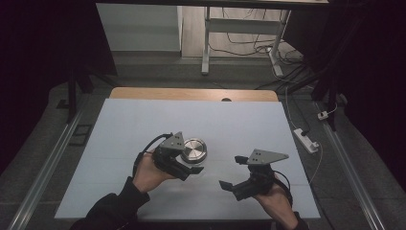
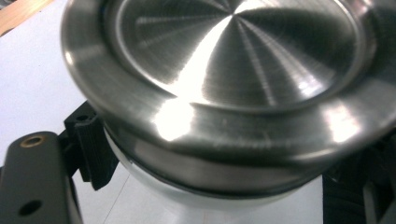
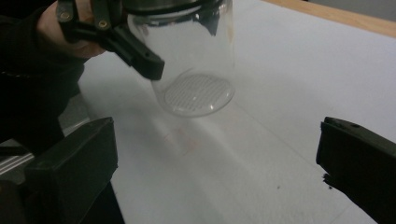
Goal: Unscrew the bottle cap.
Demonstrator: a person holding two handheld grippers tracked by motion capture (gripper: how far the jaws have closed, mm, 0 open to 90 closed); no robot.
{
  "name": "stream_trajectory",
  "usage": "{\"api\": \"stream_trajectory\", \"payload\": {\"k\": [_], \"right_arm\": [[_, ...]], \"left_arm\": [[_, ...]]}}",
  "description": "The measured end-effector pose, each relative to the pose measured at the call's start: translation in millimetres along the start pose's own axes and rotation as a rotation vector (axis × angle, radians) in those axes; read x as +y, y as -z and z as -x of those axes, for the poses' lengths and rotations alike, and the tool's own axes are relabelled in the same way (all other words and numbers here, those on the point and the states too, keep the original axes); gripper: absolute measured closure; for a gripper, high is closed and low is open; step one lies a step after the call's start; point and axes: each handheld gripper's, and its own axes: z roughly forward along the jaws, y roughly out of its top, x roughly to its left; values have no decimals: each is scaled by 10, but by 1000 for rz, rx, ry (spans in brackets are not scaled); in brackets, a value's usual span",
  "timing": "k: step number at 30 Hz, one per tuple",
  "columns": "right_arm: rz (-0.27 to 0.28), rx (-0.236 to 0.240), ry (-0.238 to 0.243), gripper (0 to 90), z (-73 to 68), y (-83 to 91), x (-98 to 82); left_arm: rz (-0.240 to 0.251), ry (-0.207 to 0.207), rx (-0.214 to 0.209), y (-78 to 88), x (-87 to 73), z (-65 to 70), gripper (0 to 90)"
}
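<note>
Gripping a glass jar (image 3: 198, 70) just under its metal lid (image 1: 194, 150), the left claw (image 1: 189, 167) has its jaws clamped on the jar's sides. The jar sits a little left of the middle of the white surface (image 1: 124, 124). From the right claw's camera it leans, lid toward the top, patterned base low and seemingly off the surface; its long axis runs steeply up and down. From above, the lid hides the glass entirely. In the left claw's camera the lid fills the frame, its edges cut off. Moving right: the right claw (image 1: 234, 173) stands apart from the jar, jaws wide and empty, near the front edge. Plenty of bare surface lies behind and to both sides. A wooden edge (image 1: 191, 94) runs along the far side.
</note>
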Motion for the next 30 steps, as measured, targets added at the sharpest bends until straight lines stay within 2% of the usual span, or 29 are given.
{"api": "stream_trajectory", "payload": {"k": [7,20,30], "right_arm": [[-1,-29,30,0,-39,-109,194],[-5,-17,64,0,-150,-317,517],[-31,-30,52,0,-185,-587,671]], "left_arm": [[-6,-4,1,-16,-2,7,159],[-32,-13,2,-86,-6,33,159],[-50,-5,9,-154,-9,52,159]]}}
